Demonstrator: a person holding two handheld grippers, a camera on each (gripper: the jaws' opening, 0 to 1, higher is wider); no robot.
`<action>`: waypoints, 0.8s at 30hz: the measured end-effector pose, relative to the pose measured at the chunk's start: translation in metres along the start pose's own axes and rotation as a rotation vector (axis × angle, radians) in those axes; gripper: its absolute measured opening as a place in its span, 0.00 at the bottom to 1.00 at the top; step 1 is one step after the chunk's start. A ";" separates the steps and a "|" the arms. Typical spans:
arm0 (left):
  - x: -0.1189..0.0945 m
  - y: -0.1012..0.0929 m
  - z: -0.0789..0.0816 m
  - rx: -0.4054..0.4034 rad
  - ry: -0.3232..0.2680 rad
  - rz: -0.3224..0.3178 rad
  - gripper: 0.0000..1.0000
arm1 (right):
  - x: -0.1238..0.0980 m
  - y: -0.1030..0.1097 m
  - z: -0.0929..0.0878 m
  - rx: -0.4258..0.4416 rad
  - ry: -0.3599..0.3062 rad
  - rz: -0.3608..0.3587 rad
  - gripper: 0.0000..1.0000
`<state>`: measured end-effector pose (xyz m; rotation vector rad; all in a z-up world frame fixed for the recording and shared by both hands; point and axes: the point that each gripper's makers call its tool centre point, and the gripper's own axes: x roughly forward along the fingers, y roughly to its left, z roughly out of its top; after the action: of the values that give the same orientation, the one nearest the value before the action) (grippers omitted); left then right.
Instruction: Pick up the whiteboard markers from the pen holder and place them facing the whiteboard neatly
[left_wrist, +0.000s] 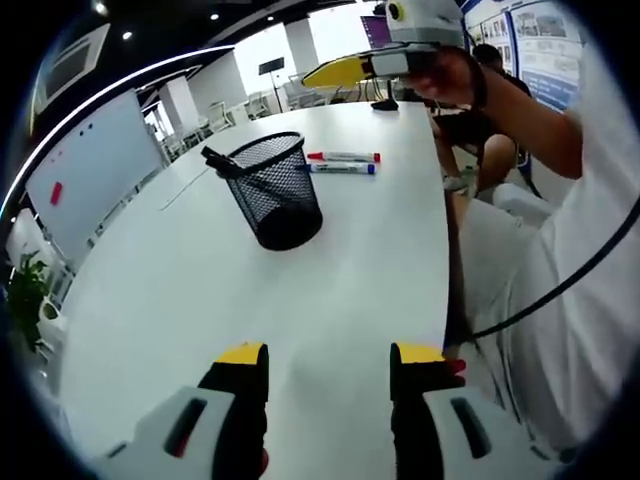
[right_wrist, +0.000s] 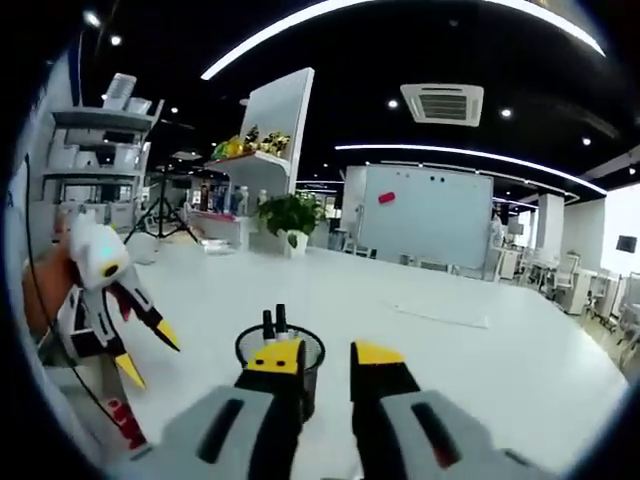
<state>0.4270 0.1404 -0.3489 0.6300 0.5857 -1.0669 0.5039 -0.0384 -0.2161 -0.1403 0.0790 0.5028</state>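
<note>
Above holder (right_wrist: 281, 352): R hand-held gripper (right_wrist: 326, 360), open.

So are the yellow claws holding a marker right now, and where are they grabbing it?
No, nothing is held. Both the left gripper and the right gripper are open and empty. Markers sit in the pen holder.

Black mesh pen holder (left_wrist: 276, 191) upright, red marker (left_wrist: 344, 157), blue marker (left_wrist: 342, 168) flat beside

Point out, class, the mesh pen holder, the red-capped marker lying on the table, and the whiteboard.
mesh pen holder (left_wrist: 278, 195): left gripper view, its mesh wall.
red-capped marker (left_wrist: 343, 157): left gripper view, middle of its barrel.
whiteboard (right_wrist: 425, 215): right gripper view, its white face.
</note>
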 end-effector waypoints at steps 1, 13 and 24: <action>0.000 0.001 -0.001 -0.003 0.001 0.002 0.50 | 0.001 0.001 0.001 0.003 0.001 0.007 0.17; 0.001 0.005 -0.005 -0.015 0.010 0.008 0.51 | 0.026 0.009 0.012 -0.068 0.007 0.051 0.17; 0.000 0.008 -0.007 -0.017 0.004 0.011 0.51 | 0.035 0.026 0.012 -0.104 0.024 0.102 0.17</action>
<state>0.4335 0.1484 -0.3525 0.6201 0.5933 -1.0502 0.5227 0.0029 -0.2113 -0.2451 0.0843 0.6076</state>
